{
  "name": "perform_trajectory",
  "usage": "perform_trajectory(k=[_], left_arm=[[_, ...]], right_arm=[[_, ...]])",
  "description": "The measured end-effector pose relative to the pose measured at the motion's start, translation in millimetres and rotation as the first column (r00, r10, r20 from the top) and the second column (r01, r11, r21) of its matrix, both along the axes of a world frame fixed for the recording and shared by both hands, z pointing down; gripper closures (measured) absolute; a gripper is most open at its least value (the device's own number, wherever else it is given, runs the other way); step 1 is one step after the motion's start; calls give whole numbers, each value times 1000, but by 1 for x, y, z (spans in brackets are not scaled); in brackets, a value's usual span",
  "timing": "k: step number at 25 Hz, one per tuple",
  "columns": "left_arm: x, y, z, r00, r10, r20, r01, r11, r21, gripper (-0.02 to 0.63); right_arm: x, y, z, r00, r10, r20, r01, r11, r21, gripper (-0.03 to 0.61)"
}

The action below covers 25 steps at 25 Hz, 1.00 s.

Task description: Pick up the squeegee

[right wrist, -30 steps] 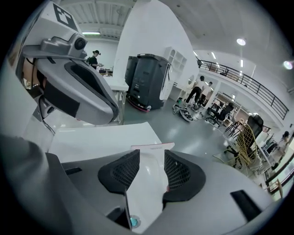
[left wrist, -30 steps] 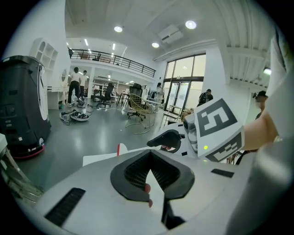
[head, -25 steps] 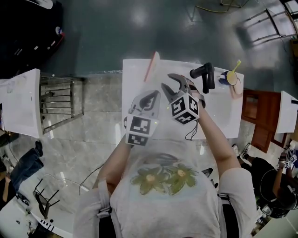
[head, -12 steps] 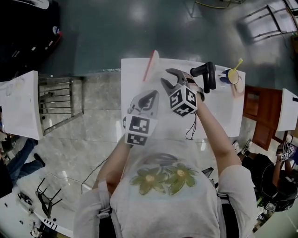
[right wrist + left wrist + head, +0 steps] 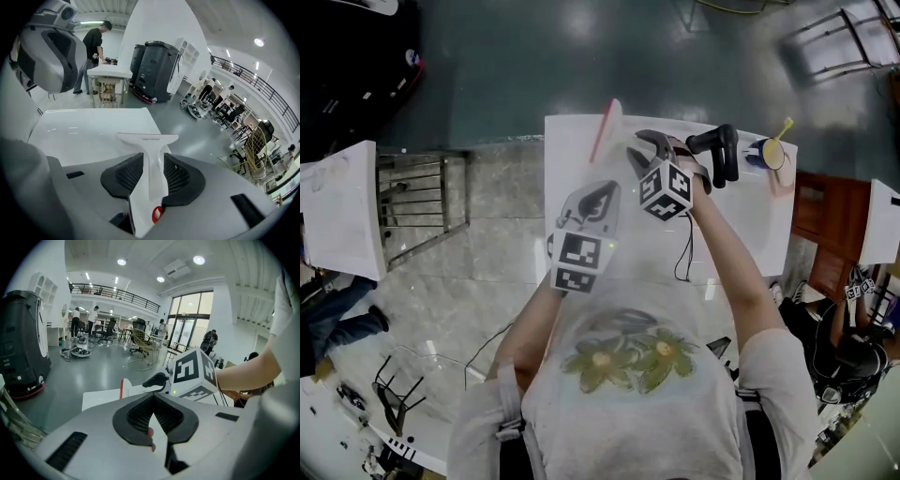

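One white table (image 5: 567,159) is seen from the head view, with two grippers held over it, each bearing one marker cube. The left gripper (image 5: 602,195) is held above the table's near part. Its jaws are shown pressed together at the tips only in the left gripper view (image 5: 153,399).

The right gripper (image 5: 645,148) is reached toward the far edge. From above, little of the one squeegee (image 5: 604,127) is made out beyond its red blade strip at that edge. In the right gripper view the white squeegee (image 5: 147,140) is shown lengthwise, its handle pinched between the two pads (image 5: 180,176) and its blade end pointed away.

One black angled handle (image 5: 719,150) is seen just right of the right gripper.
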<state>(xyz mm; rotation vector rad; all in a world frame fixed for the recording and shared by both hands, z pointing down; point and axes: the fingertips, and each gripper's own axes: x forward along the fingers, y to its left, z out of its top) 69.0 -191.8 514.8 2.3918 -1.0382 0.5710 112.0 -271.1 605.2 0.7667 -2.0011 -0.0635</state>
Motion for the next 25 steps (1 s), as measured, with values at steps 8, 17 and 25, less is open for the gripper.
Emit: perform_trajectory(k=[8, 17, 25], left_arm=[[0, 1, 4, 1000, -1, 3, 1, 1000, -8, 606], [-7, -2, 5, 1000, -16, 6, 16, 1000, -11, 606], [-9, -4, 6, 1000, -14, 14, 14, 1000, -11, 606]], right_arm=[[-2, -7, 16, 998, -33, -55, 33, 999, 6, 442], [-3, -11, 25, 995, -45, -85, 45, 999, 0, 462], [-4, -10, 28, 991, -81, -105, 79, 997, -21, 476]])
